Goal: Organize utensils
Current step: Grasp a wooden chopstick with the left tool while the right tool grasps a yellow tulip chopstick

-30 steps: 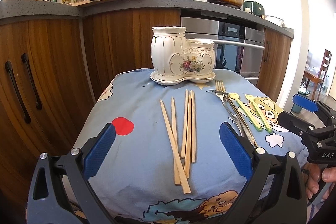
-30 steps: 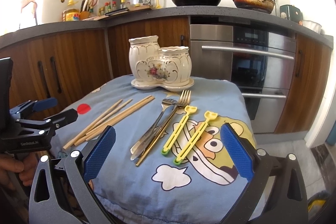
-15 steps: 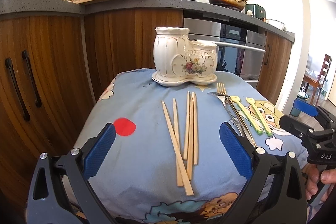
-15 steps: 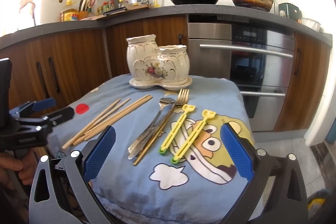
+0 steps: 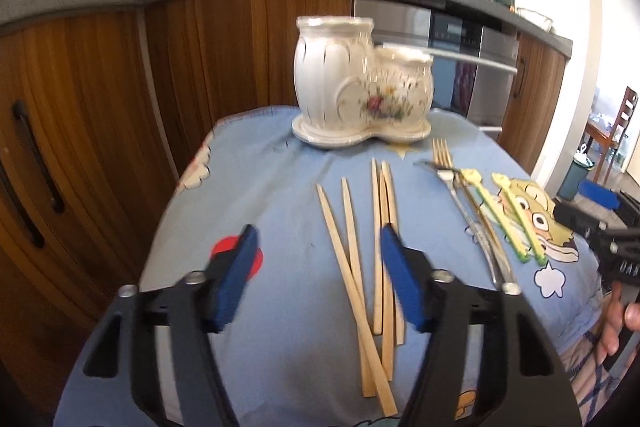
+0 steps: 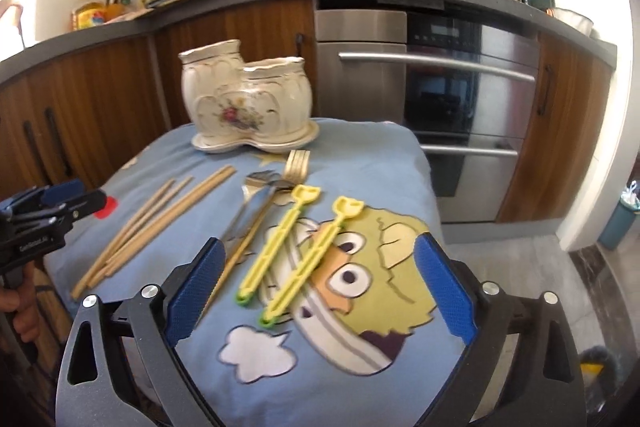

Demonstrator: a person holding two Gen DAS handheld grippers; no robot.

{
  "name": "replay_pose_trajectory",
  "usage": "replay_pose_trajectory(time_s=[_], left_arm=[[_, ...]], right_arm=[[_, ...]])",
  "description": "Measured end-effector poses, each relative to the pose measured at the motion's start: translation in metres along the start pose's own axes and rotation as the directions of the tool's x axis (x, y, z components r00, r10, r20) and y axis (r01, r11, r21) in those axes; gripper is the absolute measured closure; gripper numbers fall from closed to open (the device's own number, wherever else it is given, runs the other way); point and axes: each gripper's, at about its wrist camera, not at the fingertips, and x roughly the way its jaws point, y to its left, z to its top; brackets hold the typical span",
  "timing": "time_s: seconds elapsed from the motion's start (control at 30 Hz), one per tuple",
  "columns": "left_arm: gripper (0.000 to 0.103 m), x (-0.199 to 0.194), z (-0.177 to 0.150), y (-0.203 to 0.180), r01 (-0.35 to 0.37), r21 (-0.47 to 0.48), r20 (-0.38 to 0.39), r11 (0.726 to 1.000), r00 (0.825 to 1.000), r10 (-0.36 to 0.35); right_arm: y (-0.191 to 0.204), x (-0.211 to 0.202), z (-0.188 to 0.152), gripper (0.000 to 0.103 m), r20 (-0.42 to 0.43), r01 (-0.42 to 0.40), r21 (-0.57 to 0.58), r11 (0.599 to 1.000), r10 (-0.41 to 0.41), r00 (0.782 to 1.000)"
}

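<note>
Hovering over the near desk edge, left claw (image 5: 316, 279) has been narrowing above the chopsticks (image 5: 366, 267), gripping nothing; right claw (image 6: 316, 287) gapes wide over yellow picks (image 6: 298, 247) and forks (image 6: 260, 203).

Blue cartoon-print cloth (image 6: 360, 367), cream floral holder (image 6: 244, 103), pale wooden chopsticks (image 5: 352, 251), yellow picks (image 6: 288, 239), blue-padded fingers (image 6: 192, 287).
</note>
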Motion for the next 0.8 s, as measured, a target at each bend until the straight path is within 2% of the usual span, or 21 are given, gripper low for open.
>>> replay_pose_trajectory(time_s=[0.03,0.13,0.37,0.47,0.53,0.57,0.67,0.8], left_arm=[[0.050,0.005,0.000,0.001,0.011,-0.006,-0.024,1.000,1.000,-0.011],[0.060,0.017,-0.001,0.002,0.022,-0.007,-0.067,1.000,0.998,-0.022],[0.066,0.037,0.002,-0.001,0.046,0.019,-0.148,0.999,0.988,-0.043],[0.077,0.047,0.002,-0.002,0.047,0.031,-0.185,0.998,0.982,-0.041],[0.091,0.051,0.001,-0.002,0.053,0.038,-0.201,0.998,0.979,-0.045],[0.093,0.052,0.000,-0.001,0.053,0.042,-0.203,0.998,0.978,-0.043],[0.096,0.052,0.002,0.003,0.070,0.040,-0.214,0.997,0.975,-0.060],[0.096,0.056,0.006,0.006,0.092,0.048,-0.241,0.995,0.968,-0.078]], right_arm=[[-0.002,0.003,0.002,0.020,-0.012,0.006,0.003,1.000,-0.006,1.000],[-0.007,0.017,0.008,0.030,-0.062,0.013,0.006,1.000,-0.012,0.998],[-0.011,0.045,0.015,0.032,-0.162,-0.008,0.022,1.000,0.011,0.987],[-0.008,0.058,0.016,0.037,-0.201,-0.006,0.009,1.000,0.007,0.980],[-0.008,0.066,0.016,0.050,-0.226,0.001,0.000,1.000,-0.001,0.974],[-0.009,0.068,0.015,0.054,-0.236,0.002,0.000,1.000,-0.002,0.972],[-0.007,0.072,0.014,0.060,-0.254,-0.012,-0.017,1.000,0.007,0.967],[-0.003,0.076,0.019,0.076,-0.287,-0.040,-0.054,0.998,0.023,0.958]])
